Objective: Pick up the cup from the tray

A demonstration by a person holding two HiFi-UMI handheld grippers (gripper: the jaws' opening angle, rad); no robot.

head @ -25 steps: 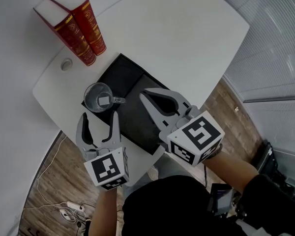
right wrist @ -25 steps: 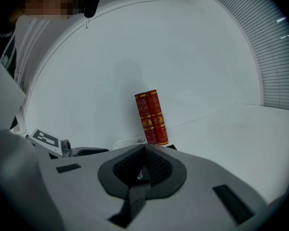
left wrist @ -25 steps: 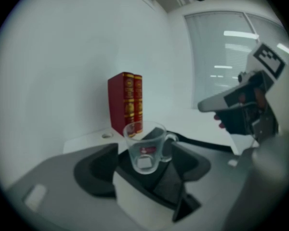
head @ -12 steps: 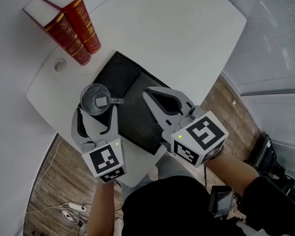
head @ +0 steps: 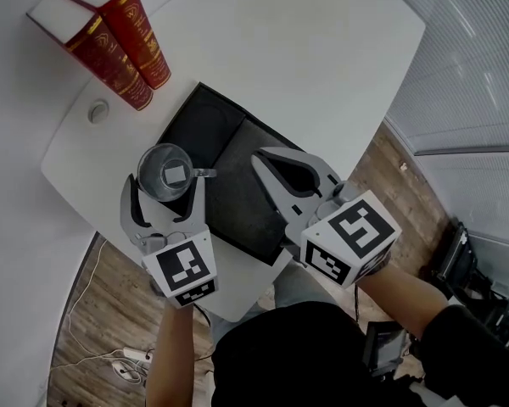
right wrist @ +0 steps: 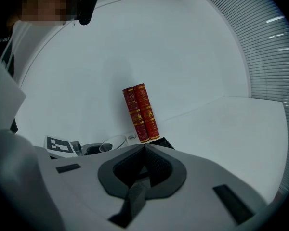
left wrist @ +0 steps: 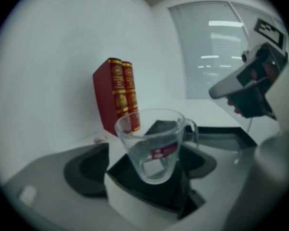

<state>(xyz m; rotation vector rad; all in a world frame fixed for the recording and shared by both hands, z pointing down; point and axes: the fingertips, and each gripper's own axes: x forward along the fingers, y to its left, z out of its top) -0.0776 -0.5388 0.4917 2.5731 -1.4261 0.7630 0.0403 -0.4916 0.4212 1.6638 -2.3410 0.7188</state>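
White table (head: 322, 66) with rounded corners fills most of the head view, with a wooden floor (head: 93, 312) below its edge and window blinds (head: 475, 49) off to the right. Two red books (head: 110, 36) stand upright side by side near the far left of the table, and a small round hole cover (head: 97, 110) sits in the tabletop just beside them. A black tray (head: 204, 125) lies near the table's front edge.

The cup (head: 167, 174), clear glass with a handle that points to the right and a small label on its wall, stands upright on the tray's near left corner.

The left gripper (head: 165, 185) is right at the cup. Its jaws have just been opening and now stand spread wide, one tip on each side of the glass. The left gripper view shows the cup between them with a gap on both sides, so neither pad presses on it.

The right gripper (head: 261, 158) is over the near right part of the tray, well clear of the cup. Its jaws are closed tip to tip with nothing between them.
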